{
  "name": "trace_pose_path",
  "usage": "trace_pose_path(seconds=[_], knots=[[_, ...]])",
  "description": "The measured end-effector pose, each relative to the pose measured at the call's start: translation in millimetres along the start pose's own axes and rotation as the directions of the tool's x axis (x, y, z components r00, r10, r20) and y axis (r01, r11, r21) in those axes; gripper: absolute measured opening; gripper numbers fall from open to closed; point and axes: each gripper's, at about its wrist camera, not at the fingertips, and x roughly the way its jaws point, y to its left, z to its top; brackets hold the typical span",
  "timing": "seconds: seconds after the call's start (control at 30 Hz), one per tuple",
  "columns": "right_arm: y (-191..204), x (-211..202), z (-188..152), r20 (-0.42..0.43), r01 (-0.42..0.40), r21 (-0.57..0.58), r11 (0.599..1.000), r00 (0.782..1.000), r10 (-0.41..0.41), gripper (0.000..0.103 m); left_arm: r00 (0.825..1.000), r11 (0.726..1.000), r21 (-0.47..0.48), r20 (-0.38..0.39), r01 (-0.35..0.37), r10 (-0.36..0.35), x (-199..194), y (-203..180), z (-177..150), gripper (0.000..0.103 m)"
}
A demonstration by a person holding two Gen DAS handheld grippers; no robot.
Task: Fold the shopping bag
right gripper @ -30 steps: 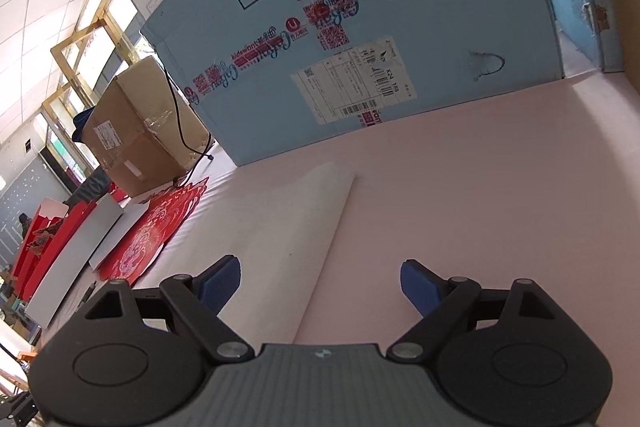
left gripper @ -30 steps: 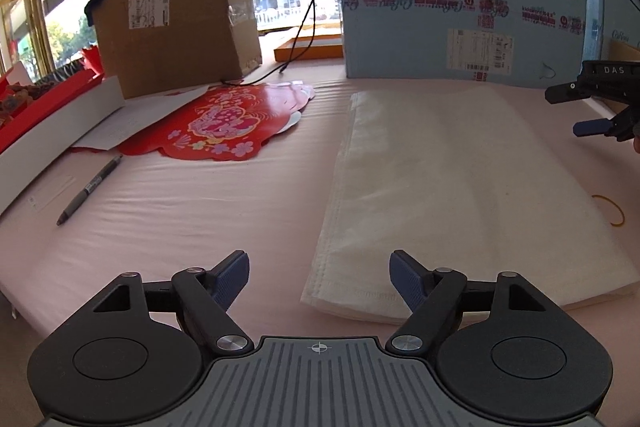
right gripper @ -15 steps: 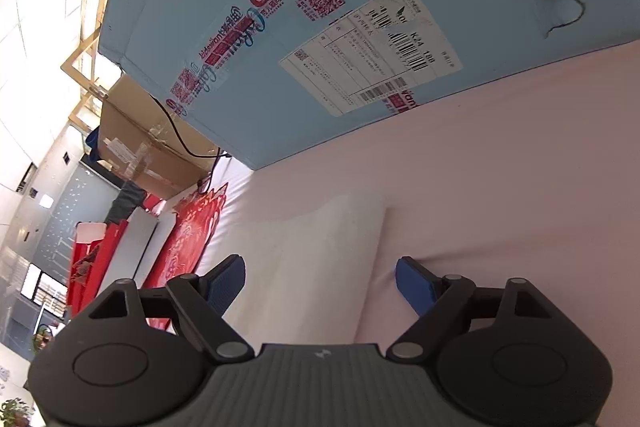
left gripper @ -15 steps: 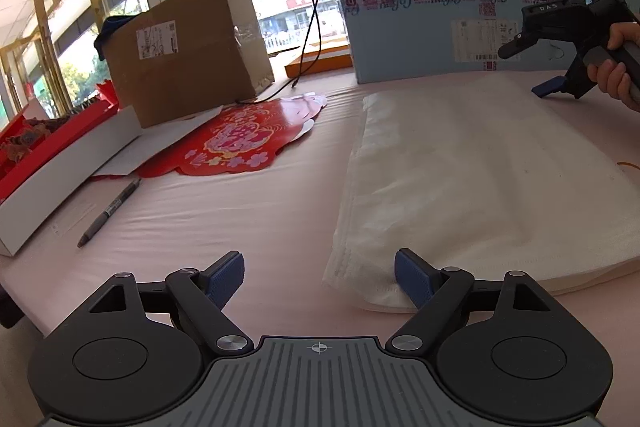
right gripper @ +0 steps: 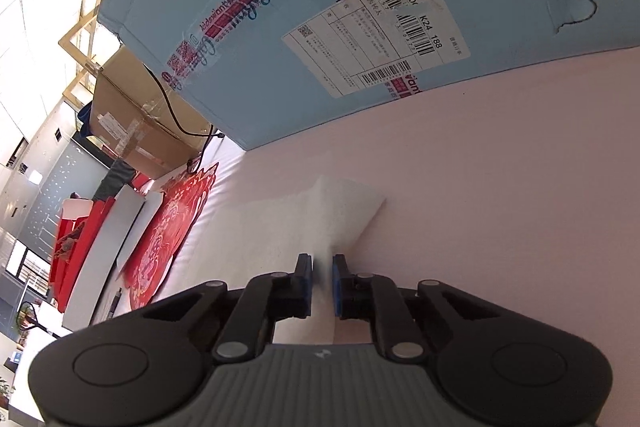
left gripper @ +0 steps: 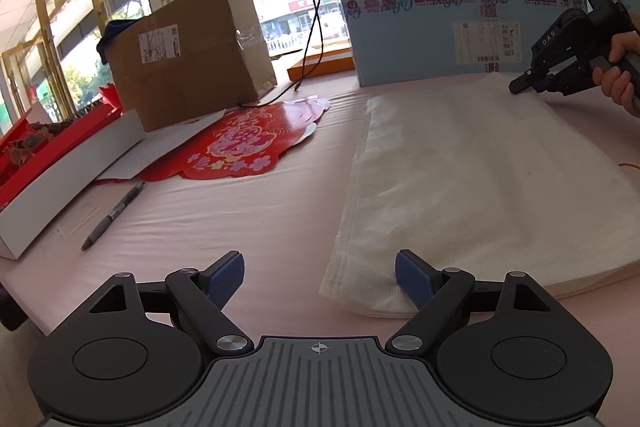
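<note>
On the pink table, right gripper closing on bag; left gripper spread.

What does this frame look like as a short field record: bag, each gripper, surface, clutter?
bag: white shopping bag, lying flat, far corner pinched up
right gripper: jaws closing on the bag's far corner, fabric between the pads
left gripper: open, at the bag's near corner, one pad over the fabric, not gripping
surface: pink table cover
clutter: blue carton, brown box, red paper cutout, pen
</note>
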Motion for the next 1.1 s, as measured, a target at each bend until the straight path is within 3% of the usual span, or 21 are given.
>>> trace_pose_path(seconds=[0.07, 0.13, 0.23, 0.37, 0.47, 0.53, 0.57, 0.67, 0.87, 1.0, 1.1], knots=[[5.9, -8.9, -4.3, 0.032, 0.04, -0.012, 0.999, 0.999, -0.039, 0.009, 0.997, 1.0, 0.01, 0.079, 0.0, 0.0, -8.1, -5.9, 5.4, 0.085], [10.1, -21.8, -9.1, 0.071, 0.068, -0.022, 0.997, 0.995, -0.066, 0.009, 0.982, 0.999, -0.001, 0.183, 0.038, -0.037, -18.7, -12.3, 10.0, 0.085], [14.9, -43.2, -17.0, 0.129, 0.1, -0.039, 0.994, 0.987, -0.095, 0.009, 0.942, 0.977, 0.002, 0.264, 0.214, -0.207, -29.4, -33.7, 17.9, 0.086], [17.8, -77.8, -29.8, 0.219, 0.174, -0.044, 0.984, 0.962, -0.16, 0.009, 0.844, 0.885, 0.174, 0.267, 0.432, -0.465, -42.8, -84.6, 26.2, 0.088], [17.3, -106.9, -43.2, 0.291, 0.214, -0.021, 0.977, 0.936, -0.199, 0.008, 0.767, 0.791, 0.331, 0.236, 0.514, -0.597, -52.7, -120.4, 27.0, 0.089], [13.8, -127.8, -54.1, 0.341, 0.244, 0.015, 0.97, 0.91, -0.234, 0.008, 0.742, 0.736, 0.42, 0.189, 0.531, -0.643, -55.2, -141.9, 23.0, 0.089], [11.8, -137.5, -59.3, 0.361, 0.254, 0.041, 0.966, 0.898, -0.252, 0.008, 0.741, 0.717, 0.46, 0.168, 0.525, -0.65, -55.5, -149.5, 19.9, 0.089], [3.4, -163.6, -75.8, 0.399, 0.279, 0.108, 0.954, 0.867, -0.299, 0.008, 0.763, 0.681, 0.557, 0.125, 0.475, -0.634, -53.8, -163.5, 8.6, 0.089], [-8.4, -200.1, -114.1, 0.444, 0.323, 0.198, 0.925, 0.812, -0.379, 0.008, 0.798, 0.703, 0.579, 0.143, 0.413, -0.586, -38.9, -137.9, 3.9, 0.089], [-9.4, -210.0, -140.1, 0.438, 0.32, 0.225, 0.92, 0.81, -0.389, 0.008, 0.831, 0.738, 0.586, 0.187, 0.334, -0.524, -21.9, -100.6, -1.1, 0.089], [-4.4, -211.8, -162.8, 0.403, 0.273, 0.236, 0.933, 0.846, -0.35, 0.008, 0.864, 0.782, 0.564, 0.221, 0.266, -0.453, -11.1, -70.4, -3.5, 0.089]])
